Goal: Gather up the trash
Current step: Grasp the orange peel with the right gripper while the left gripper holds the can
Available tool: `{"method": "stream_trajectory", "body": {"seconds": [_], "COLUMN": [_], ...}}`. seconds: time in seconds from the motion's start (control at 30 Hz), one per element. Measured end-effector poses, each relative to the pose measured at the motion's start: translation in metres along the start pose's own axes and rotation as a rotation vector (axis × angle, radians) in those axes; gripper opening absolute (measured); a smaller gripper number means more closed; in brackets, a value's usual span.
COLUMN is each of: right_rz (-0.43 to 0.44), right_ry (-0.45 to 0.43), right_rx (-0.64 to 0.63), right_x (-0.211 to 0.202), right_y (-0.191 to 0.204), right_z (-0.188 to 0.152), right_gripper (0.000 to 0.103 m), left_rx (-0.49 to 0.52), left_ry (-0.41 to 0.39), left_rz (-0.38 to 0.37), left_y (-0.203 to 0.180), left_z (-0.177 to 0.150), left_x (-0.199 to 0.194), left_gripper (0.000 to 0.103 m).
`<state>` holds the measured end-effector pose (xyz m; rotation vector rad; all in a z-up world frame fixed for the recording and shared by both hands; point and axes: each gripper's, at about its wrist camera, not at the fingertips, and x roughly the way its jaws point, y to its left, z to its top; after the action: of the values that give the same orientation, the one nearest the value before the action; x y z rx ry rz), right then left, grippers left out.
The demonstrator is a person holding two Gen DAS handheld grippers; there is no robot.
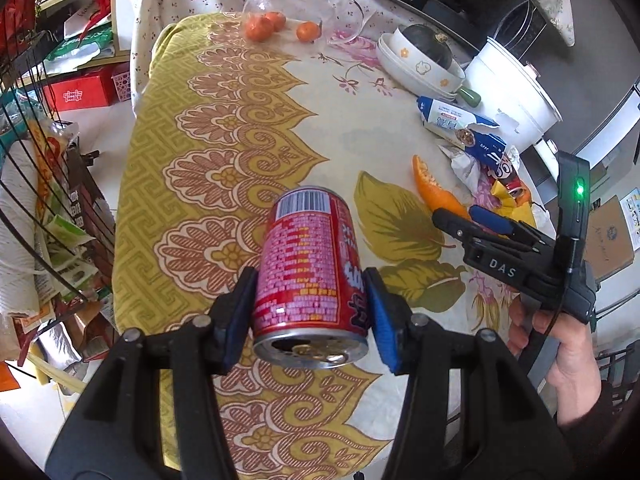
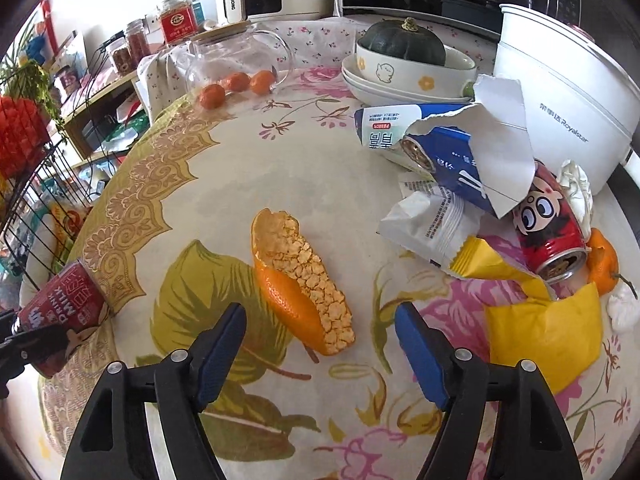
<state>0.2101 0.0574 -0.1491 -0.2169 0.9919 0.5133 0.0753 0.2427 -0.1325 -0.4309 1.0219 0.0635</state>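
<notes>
My left gripper (image 1: 308,312) is shut on a red drink can (image 1: 310,276) and holds it above the tablecloth; the can also shows in the right wrist view (image 2: 60,316) at the far left. My right gripper (image 2: 320,344) is open, just short of an orange peel (image 2: 304,280) lying on the table; the peel also shows in the left wrist view (image 1: 434,190). More trash lies at the right: a second red can (image 2: 550,228), a torn blue-white packet (image 2: 452,152), a white wrapper (image 2: 430,228) and a yellow wrapper (image 2: 536,320).
Stacked bowls with a dark squash (image 2: 404,68), a white cooker pot (image 2: 568,112), a glass teapot (image 2: 236,60) and small oranges (image 2: 236,82) stand at the back. A wire basket (image 1: 36,184) with wrappers stands left of the table (image 1: 224,128).
</notes>
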Motion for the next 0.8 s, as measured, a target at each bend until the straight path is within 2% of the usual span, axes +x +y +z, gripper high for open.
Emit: {"method": "stream_trajectory", "body": {"seconds": [0.03,0.13,0.27,0.33,0.47,0.8], "right_rz": [0.000,-0.031,-0.029,-0.037,-0.022,0.042], "right_ry": [0.008,-0.018,-0.031,-0.041,-0.046,-0.070], "right_rx": [-0.002,-0.044,-0.077,-0.091,-0.091,-0.056], "right_x": [0.004,0.006,0.003,0.001,-0.011,-0.063], "right_y": [0.000,0.005,0.012,0.015,0.014,0.000], "right_z": [-0.001,-0.003,-0.004,-0.004,-0.007,-0.017], "right_gripper": [0.065,0.056,0.023,0.016,0.013,0.012], "left_rx": [0.001,0.001,-0.004,-0.008,-0.007,0.017], "left_ry": [0.000,0.001,0.001,0.002,0.001,-0.024], "left_rz": [-0.001,-0.006,-0.009,-0.008,-0.004,-0.007], "left_y": [0.000,-0.001,-0.002,-0.002,-0.003,-0.019], "left_z": [0.000,0.000,-0.001,-0.002,-0.003,-0.004], "left_x": [0.000,0.000,-0.001,-0.001,-0.004,-0.017], "left_gripper": [0.055,0.055,0.055,0.055,0.055,0.055]}}
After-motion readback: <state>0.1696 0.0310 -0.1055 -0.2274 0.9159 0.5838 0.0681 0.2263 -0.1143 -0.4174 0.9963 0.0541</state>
